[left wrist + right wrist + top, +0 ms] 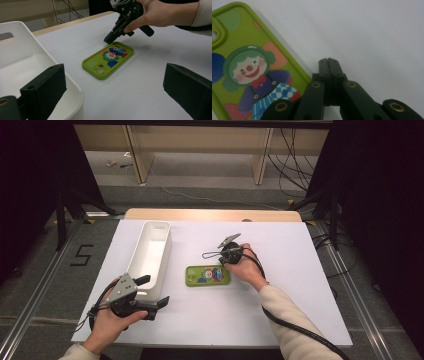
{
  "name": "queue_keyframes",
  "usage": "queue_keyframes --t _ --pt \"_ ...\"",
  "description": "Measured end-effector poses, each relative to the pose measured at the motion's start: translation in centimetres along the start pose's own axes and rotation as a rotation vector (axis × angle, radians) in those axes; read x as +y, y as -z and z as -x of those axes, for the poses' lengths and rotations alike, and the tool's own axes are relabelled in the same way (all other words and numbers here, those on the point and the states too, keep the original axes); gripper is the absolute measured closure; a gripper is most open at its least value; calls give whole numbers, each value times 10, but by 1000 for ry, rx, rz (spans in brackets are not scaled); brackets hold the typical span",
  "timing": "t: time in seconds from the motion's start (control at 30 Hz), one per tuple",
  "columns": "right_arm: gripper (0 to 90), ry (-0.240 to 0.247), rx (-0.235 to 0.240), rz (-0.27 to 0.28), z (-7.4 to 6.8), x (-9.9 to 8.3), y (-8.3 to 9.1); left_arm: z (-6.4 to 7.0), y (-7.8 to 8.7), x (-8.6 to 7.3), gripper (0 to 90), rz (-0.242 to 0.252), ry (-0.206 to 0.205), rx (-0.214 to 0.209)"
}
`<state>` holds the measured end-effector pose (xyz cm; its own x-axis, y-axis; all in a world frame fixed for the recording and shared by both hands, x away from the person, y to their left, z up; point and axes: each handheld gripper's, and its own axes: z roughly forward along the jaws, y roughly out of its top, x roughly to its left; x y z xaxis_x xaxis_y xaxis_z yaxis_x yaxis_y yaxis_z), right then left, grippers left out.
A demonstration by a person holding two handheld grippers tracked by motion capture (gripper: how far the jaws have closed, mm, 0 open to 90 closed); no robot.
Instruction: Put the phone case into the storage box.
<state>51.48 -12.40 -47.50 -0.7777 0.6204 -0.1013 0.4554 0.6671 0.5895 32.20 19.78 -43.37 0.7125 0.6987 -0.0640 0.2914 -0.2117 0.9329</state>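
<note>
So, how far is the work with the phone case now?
Nothing looks finished: the green phone case lies flat on the table, outside the white bin. In hand: the right gripper, jaws closed, is at the case's edge. The left gripper waits open by the bin. Gripping and moving the case probably remain.

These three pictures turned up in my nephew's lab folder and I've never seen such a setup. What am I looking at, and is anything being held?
A person sits at a white table and holds a two-jaw hand gripper in each hand. The wide picture is from a fixed camera above; the other two are from cameras riding on each gripper. On the table lie a green phone case printed with a clown, and a long white bin. The right gripper has its jaws pressed together, empty, its tip at the case's edge. The left gripper is open beside the bin's near end. Nothing is held.
</note>
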Motion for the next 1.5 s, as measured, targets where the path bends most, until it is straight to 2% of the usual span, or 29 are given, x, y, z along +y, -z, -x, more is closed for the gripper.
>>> queue_keyframes --t 0.2,0.47,0.7,0.8,0.93,1.07,1.1,1.27,1.33,1.4,1.5 --pt "900 48 21 -34 -9 -7 7 0 0 0 41 0 3 2" --pt "900 94 53 -58 -25 -29 27 0 -1 0 43 -7 -1 7" --pt "900 98 76 -82 -44 -46 45 0 -1 0 45 -10 0 10" --pt "900 79 87 -97 -50 -52 51 0 -1 0 45 -9 1 11" --pt "900 27 105 -104 -53 -56 55 0 -1 1 46 -8 -3 8" --pt "900 3 102 -117 -55 -55 56 0 -1 1 46 -6 -2 5" --pt "898 -27 109 -122 -55 -55 56 0 -1 1 47 -6 0 5" --pt "747 -145 112 -63 -48 -45 66 1 -1 1 51 -5 0 -1" --pt "639 -172 116 -37 -49 -39 70 1 -2 1 52 -5 0 -4" --pt "504 -233 127 -17 -50 -30 76 1 -2 2 52 -4 -4 -4" --pt "359 -223 134 11 -54 -21 81 2 -4 2 54 -7 -2 -9"
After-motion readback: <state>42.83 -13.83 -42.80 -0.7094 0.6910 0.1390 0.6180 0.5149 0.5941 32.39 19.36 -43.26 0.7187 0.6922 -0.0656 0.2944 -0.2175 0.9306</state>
